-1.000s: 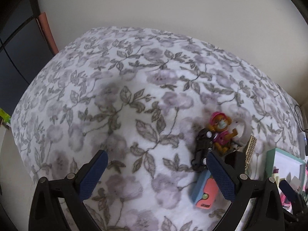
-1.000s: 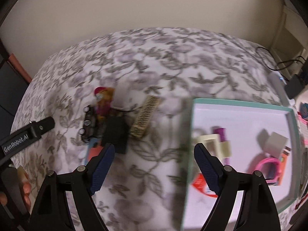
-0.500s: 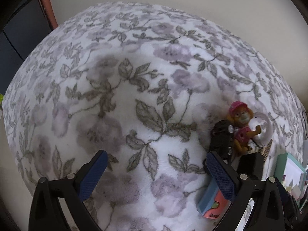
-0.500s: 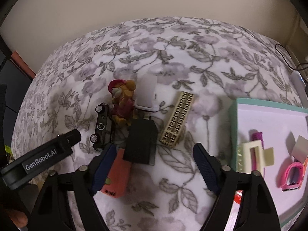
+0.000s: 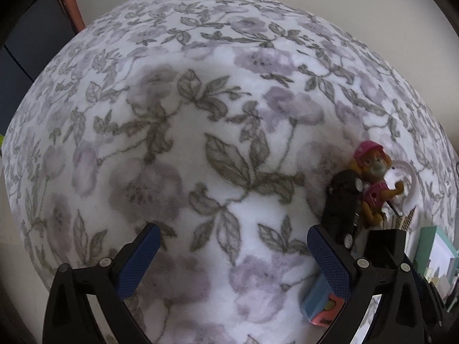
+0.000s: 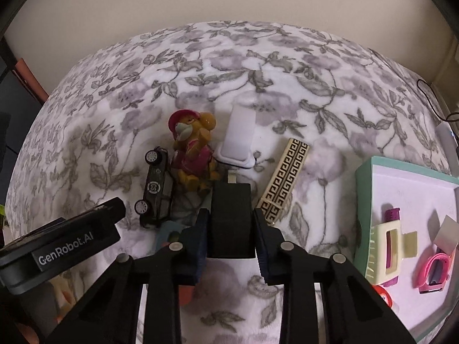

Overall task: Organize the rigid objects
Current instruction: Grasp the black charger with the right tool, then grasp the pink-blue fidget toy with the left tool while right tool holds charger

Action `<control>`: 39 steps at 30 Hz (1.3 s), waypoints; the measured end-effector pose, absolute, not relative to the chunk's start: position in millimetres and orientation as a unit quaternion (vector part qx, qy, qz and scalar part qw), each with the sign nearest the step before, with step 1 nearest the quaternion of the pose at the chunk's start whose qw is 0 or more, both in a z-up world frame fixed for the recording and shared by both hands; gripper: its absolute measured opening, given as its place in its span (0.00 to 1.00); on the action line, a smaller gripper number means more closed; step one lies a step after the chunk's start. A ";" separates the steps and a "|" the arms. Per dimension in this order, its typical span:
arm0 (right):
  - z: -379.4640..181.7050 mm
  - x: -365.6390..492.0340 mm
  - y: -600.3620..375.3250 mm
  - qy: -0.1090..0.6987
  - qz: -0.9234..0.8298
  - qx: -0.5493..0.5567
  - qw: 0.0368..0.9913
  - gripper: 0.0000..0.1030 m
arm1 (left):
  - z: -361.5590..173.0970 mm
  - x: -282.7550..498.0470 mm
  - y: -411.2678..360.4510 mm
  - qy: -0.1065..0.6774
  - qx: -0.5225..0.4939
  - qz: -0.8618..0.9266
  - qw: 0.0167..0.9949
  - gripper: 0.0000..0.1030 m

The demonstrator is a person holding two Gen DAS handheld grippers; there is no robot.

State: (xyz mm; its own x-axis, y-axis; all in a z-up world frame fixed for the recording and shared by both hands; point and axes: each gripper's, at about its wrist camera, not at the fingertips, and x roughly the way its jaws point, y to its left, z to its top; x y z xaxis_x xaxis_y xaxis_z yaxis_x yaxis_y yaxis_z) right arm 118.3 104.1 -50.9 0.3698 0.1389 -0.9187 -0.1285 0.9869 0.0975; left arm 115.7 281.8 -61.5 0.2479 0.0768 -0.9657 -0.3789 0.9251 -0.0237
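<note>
Risk sits mostly in my right claw point(image 6: 231, 238), which has its two pads pressed on the sides of the black block point(image 6: 231, 218). This block is directly ahead of me, between my fingers, and its far end lies near the yellow dog figure point(image 6: 193, 154) and the white holder point(image 6: 239, 140). I cannot tell if the block already left the flowered blanket point(image 6: 287, 66).

If I lift with a tilt, the smooth sides may slip out of the pads. The far end of the block shows a small metal part; I judge it may catch the white holder just beyond it. The toy car point(image 6: 156, 189) and the patterned bar point(image 6: 284, 180) stand close on each side of my fingers, so a sideways swing can push them.

The teal tray point(image 6: 362, 200) waits to my right, and it is already crowded, so a careless drop may knock its contents.

My left claw point(image 5: 229, 258) is spread wide and holds nothing, over bare blanket.
</note>
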 end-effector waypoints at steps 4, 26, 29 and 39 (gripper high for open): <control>-50.0 112.8 95.3 0.564 0.082 0.015 0.821 0.30 | -63.0 110.9 272.6 0.602 -0.135 0.134 0.775 1.00; -51.9 74.0 42.4 0.596 0.049 0.015 0.802 0.30 | -65.6 100.2 213.3 0.630 -0.111 0.065 0.766 0.93; -52.0 69.4 39.5 0.599 0.048 0.021 0.799 0.30 | -70.1 104.3 199.5 0.634 -0.098 0.053 0.766 0.91; -52.2 66.4 37.8 0.601 0.046 0.024 0.798 0.30 | -78.6 102.7 165.1 0.639 -0.043 0.043 0.766 0.71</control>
